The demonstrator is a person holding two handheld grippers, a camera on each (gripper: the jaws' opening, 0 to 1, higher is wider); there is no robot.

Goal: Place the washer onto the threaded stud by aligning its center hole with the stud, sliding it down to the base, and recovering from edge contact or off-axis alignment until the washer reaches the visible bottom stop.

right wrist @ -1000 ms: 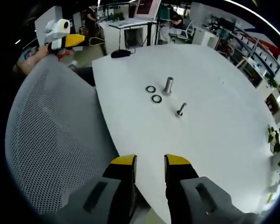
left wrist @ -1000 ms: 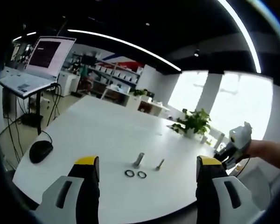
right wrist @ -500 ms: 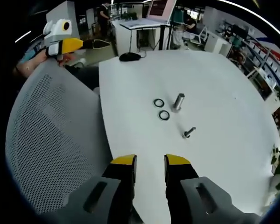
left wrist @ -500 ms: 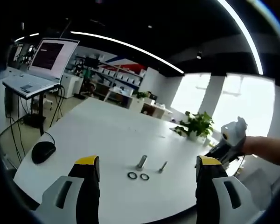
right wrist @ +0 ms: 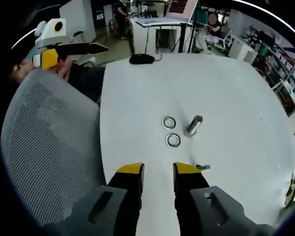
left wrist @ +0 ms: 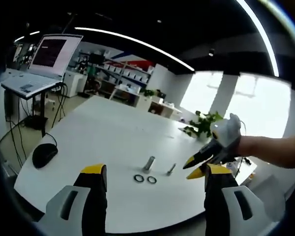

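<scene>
Two washers [right wrist: 168, 122] [right wrist: 173, 140] flat on the white surface [right wrist: 226, 88], close together but apart, just beside the upright stud [right wrist: 194, 125]. Small bolt [right wrist: 202, 167] lying on its side near the right gripper's [right wrist: 158, 172] finger [right wrist: 187, 172], partly hidden behind it. Nothing picked up yet; stud bare. Mouse [right wrist: 141, 59] near the far edge, well apart from the parts.

Right gripper: fingers narrowly apart, empty, hanging over the near edge with a mesh chair back [right wrist: 44, 147] to one side. Left gripper [left wrist: 150, 174]: fingers wide apart, empty, also short of the surface's edge; washers [left wrist: 139, 178] [left wrist: 151, 180] and stud [left wrist: 149, 163] visible between them. In the left gripper view, right gripper [left wrist: 202, 164] coming in from the side, tips slightly parted.

Likely troubles from here:
- Thin washer flat on a smooth surface: fingers probably skating over the rim, pushing it along rather than lifting it.
- Washers so close together: nudging one into the other, or into the stud, quite possible.
- Stud apparently free-standing: side contact from an off-axis washer could tip it.
- Bolt near the right fingers: easy to roll off on the descent.
- Narrow right opening: may need widening before closing on a rim.
- Washer tilted in the grasp: hole catching on the threads, hanging up short of the base.
</scene>
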